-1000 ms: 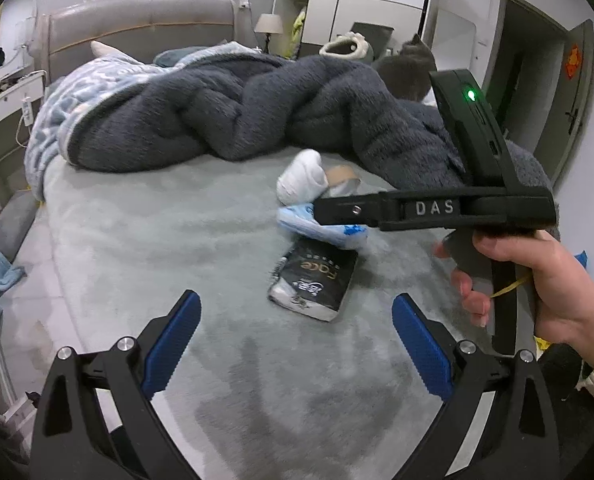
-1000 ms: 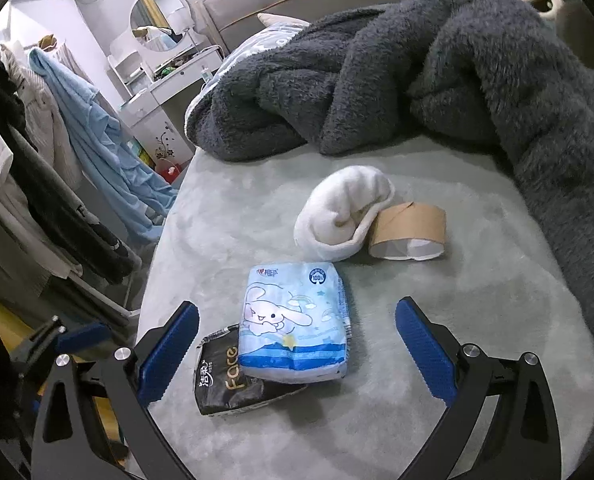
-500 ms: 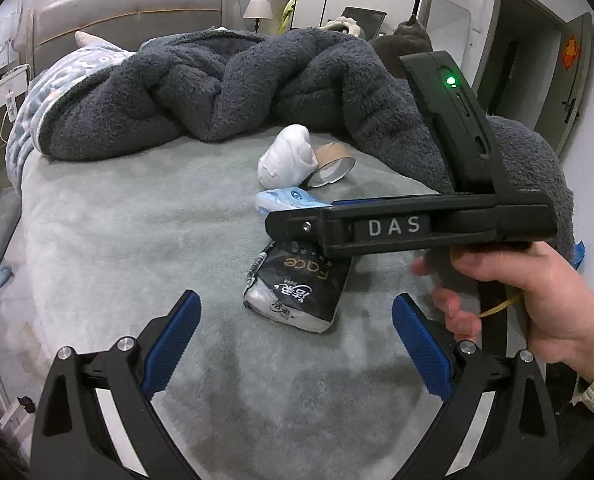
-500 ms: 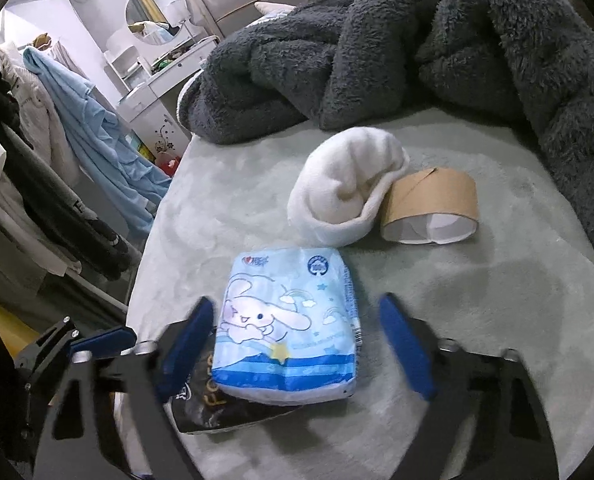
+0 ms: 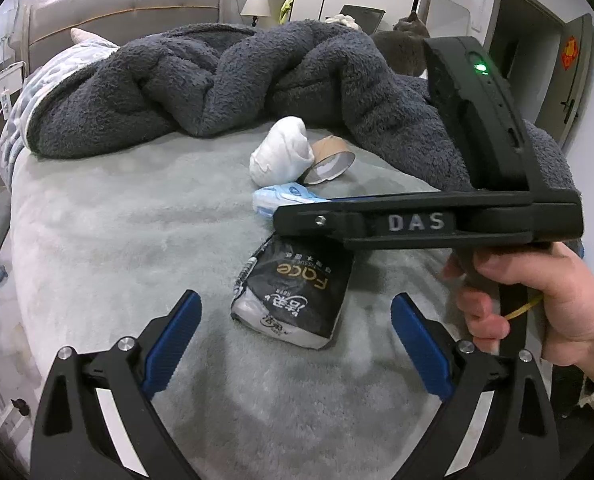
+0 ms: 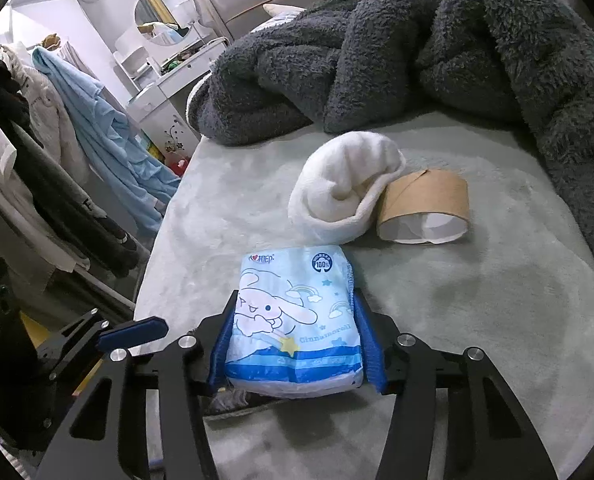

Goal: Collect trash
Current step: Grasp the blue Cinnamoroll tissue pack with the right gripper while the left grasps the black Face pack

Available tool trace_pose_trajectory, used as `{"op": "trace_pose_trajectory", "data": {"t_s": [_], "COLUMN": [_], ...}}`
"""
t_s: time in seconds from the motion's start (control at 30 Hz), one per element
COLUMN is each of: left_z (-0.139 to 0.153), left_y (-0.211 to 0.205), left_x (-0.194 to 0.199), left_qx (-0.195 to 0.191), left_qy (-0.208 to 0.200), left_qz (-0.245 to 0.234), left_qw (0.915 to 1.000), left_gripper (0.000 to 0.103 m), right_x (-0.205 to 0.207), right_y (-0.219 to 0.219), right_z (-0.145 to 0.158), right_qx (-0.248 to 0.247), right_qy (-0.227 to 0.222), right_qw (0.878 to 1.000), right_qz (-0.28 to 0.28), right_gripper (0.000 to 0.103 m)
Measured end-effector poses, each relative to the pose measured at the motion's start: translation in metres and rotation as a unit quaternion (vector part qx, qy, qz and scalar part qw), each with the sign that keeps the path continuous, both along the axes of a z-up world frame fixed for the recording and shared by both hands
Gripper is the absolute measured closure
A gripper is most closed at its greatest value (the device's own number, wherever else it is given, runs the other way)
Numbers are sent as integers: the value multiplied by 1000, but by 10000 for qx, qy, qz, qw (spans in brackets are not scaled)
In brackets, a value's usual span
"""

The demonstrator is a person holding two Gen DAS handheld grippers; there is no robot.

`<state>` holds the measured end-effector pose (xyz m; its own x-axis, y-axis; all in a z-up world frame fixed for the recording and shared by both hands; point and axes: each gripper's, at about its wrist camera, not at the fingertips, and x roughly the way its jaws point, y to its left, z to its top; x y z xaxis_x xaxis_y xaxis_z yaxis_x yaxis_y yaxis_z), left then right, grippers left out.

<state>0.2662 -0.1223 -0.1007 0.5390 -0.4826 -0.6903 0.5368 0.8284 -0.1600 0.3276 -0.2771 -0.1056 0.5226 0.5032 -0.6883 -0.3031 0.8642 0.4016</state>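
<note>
My right gripper [image 6: 297, 344] is shut on a blue cartoon tissue pack [image 6: 297, 320], both pads pressed to its sides; the pack also shows in the left wrist view [image 5: 281, 198]. A black tissue pack [image 5: 297, 296] lies on the grey bed just beyond my left gripper [image 5: 295, 336], which is open and empty above the sheet. A white sock [image 6: 345, 188] [image 5: 281, 156] and a cardboard tape roll [image 6: 425, 208] [image 5: 331, 156] lie side by side farther up the bed. The black pack is mostly hidden under the blue one in the right wrist view.
A dark grey fleece blanket [image 5: 217, 84] is piled across the back and right of the bed. A grey cat [image 5: 405, 48] sits behind it. Clothes hang on a rack [image 6: 57, 140] left of the bed, beside a white dresser [image 6: 165, 100].
My right gripper moved forward around the blue tissue pack and closed on it. My left gripper moved closer to the black pack and stayed open.
</note>
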Motion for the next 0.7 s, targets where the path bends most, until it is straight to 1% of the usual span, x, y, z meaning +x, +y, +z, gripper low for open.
{"op": "trace_pose_trajectory", "data": {"t_s": [0.13,0.2,0.27,0.5,0.7], "left_z": [-3,-6,-8,-12,-17], "left_y": [-2,-3,-6,-16,-22], "left_x": [3,6,8,13,16], "left_qx": [122,70,96,231,357], "left_qy": [-54,18,47,9,21], "left_qz": [21,29,9,22,37], "left_qw": [9999,10000,9999,9997,9994], "left_gripper": [8,9,12,19,28], "right_x": [-3,-4,-5,-11,-13], "right_y": [-12,-18,-23,-40,-51], "right_z": [3,6,8,12,7], "right_qx": [96,159,182,217,207], "right_qy": [-35,-51,-70,-94,-25], "right_qw": [9999,9998,9998,9997,9997], "right_qz": [-31,-54,-65,-85,-131], "right_gripper": [49,49,49,49,49]}}
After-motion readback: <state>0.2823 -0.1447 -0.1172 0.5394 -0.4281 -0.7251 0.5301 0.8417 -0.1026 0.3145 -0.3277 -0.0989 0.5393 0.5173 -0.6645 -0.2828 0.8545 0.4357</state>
